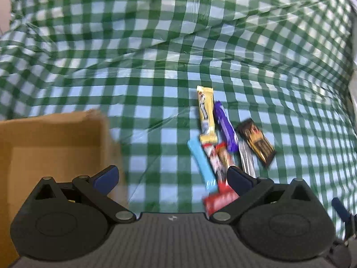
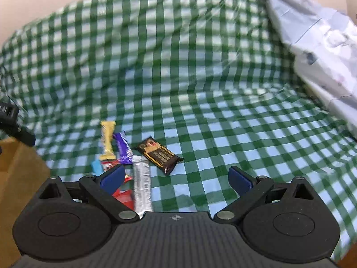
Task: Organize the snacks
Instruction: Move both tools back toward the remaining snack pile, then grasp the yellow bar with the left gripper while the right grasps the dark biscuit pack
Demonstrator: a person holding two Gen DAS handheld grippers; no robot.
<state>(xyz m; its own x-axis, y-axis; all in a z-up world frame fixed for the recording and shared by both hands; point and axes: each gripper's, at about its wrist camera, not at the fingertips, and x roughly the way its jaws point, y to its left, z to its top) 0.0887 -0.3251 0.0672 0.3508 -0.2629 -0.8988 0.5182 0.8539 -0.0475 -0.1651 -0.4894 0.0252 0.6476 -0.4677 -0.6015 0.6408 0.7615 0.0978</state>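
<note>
While your left gripper (image 1: 171, 178) and right gripper (image 2: 176, 177) gape wide and empty, every snack (image 1: 225, 143) lies unsorted beside the box (image 1: 53, 147).

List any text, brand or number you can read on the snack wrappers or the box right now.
None is readable.
Yellow bar, purple bar and dark brown and gold packet: print too blurred.
Silver bar, light blue bar, cardboard box: no text visible.
</note>
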